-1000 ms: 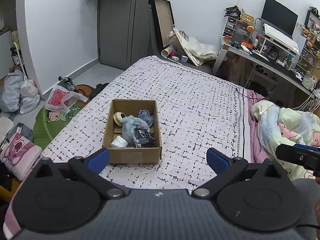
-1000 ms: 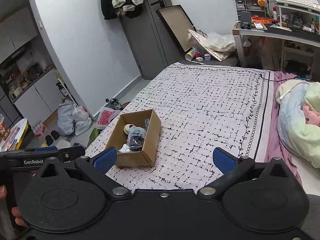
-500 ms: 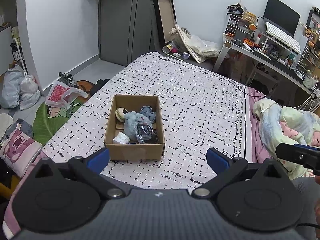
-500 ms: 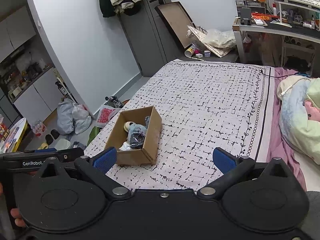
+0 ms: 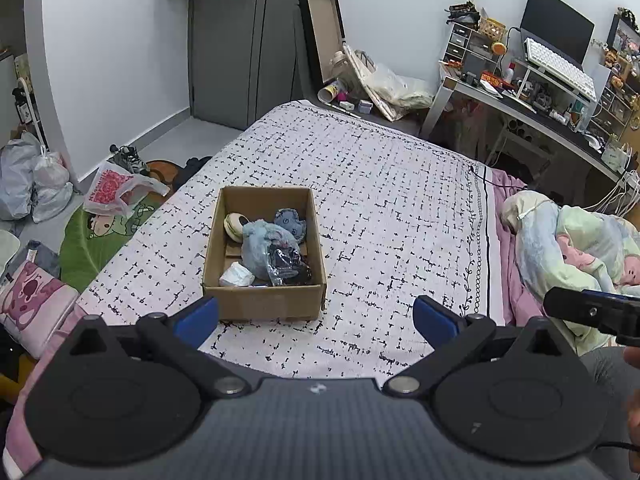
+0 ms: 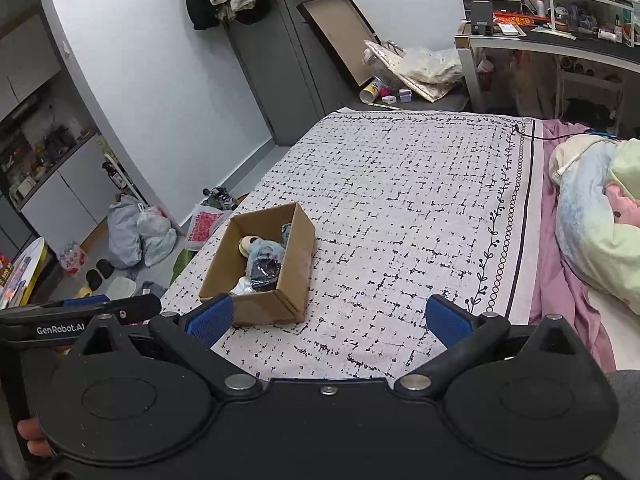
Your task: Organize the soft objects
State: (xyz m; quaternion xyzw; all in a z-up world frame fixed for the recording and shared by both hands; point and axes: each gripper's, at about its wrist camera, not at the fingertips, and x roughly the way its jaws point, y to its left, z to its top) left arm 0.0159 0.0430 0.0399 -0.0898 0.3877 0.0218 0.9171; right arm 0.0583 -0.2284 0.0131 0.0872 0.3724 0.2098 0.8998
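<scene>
An open cardboard box [image 5: 262, 304] stands on the patterned bed [image 5: 380, 184]; it also shows in the right wrist view [image 6: 298, 264]. Inside lie a light blue plush [image 5: 262, 246], a dark blue round toy [image 5: 290, 220], a cream round toy [image 5: 233, 224], a white wad [image 5: 236, 277] and a dark item in clear wrap [image 5: 288, 266]. My left gripper [image 5: 316, 318] is open and empty, just short of the box's near wall. My right gripper [image 6: 328, 318] is open and empty, to the right of the box.
A bundled pastel blanket [image 5: 572, 240] lies at the bed's right side. Bags [image 5: 32, 180] and a green mat [image 5: 96, 236] are on the floor left of the bed. A cluttered desk [image 5: 540, 92] stands at the back right.
Both grippers have tilted or drawn back slightly, so the box sits a little lower and closer in both views. Both stay open and empty.
</scene>
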